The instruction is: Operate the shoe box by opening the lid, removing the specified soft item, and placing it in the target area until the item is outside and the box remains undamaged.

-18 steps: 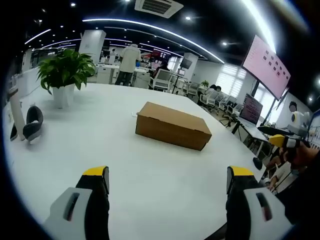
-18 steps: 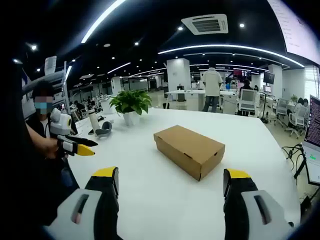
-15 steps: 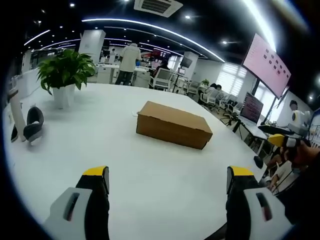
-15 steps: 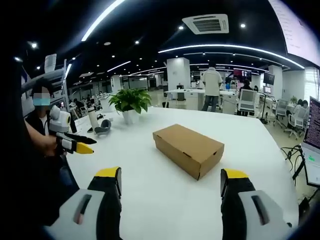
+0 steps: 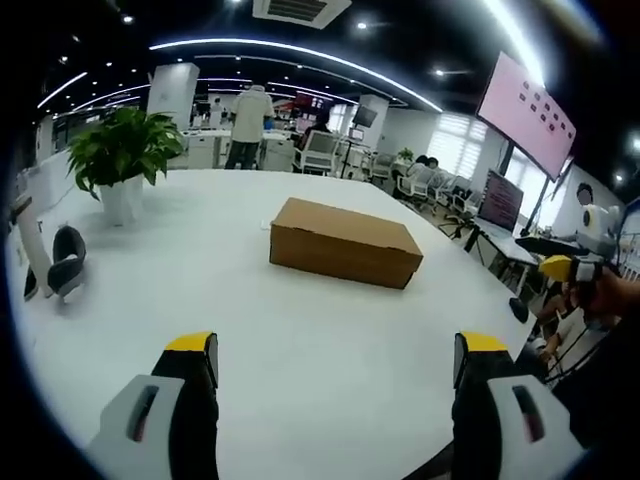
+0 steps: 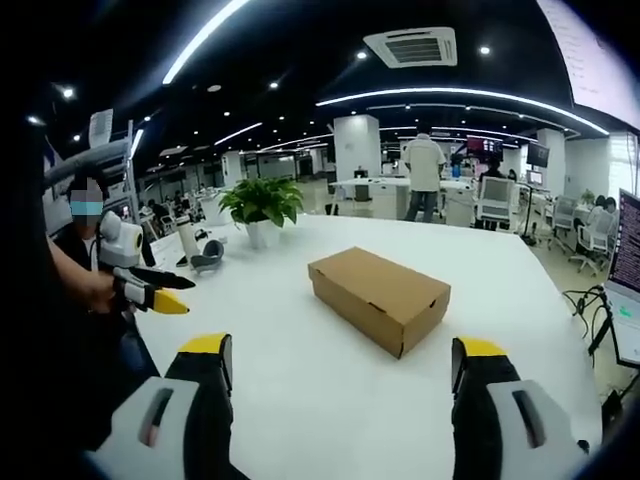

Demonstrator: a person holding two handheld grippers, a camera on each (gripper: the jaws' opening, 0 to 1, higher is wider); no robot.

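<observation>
Shoe box (image 5: 345, 241) (image 6: 378, 297) sits closed on the white counter (image 5: 300, 330) (image 6: 330, 390), lid down flat, roughly mid-surface. Contents hidden; no soft item can be made out. The lid's opening edge cannot be told from either view.

Left hand-held gripper (image 5: 337, 350): jaws spread wide, released, nothing between them, low over the near part of the counter, well short of the box. It also shows at the left of the right gripper view (image 6: 160, 290), held in a person's hand (image 6: 100, 292), its yellow-tipped jaws pointing toward the counter; how far apart they stand is hard to tell there.

Right hand-held gripper (image 6: 343, 353): jaws likewise wide apart, holding nothing, well apart from the box. In the left gripper view it appears at the far right (image 5: 565, 268), partly cut off by the picture's edge, beyond the counter's rim.

Open room: bare counter lies all around the box on every visible side. The counter's curved far edge runs just behind it in the right gripper view. A potted plant (image 5: 122, 152) (image 6: 262, 205) stands well apart near the far side. A dark headset on a stand (image 5: 62, 258) (image 6: 205, 258) sits near the plant, close to the edge; detail too small to make out. Office desks and a standing person (image 6: 424, 178) lie beyond.
</observation>
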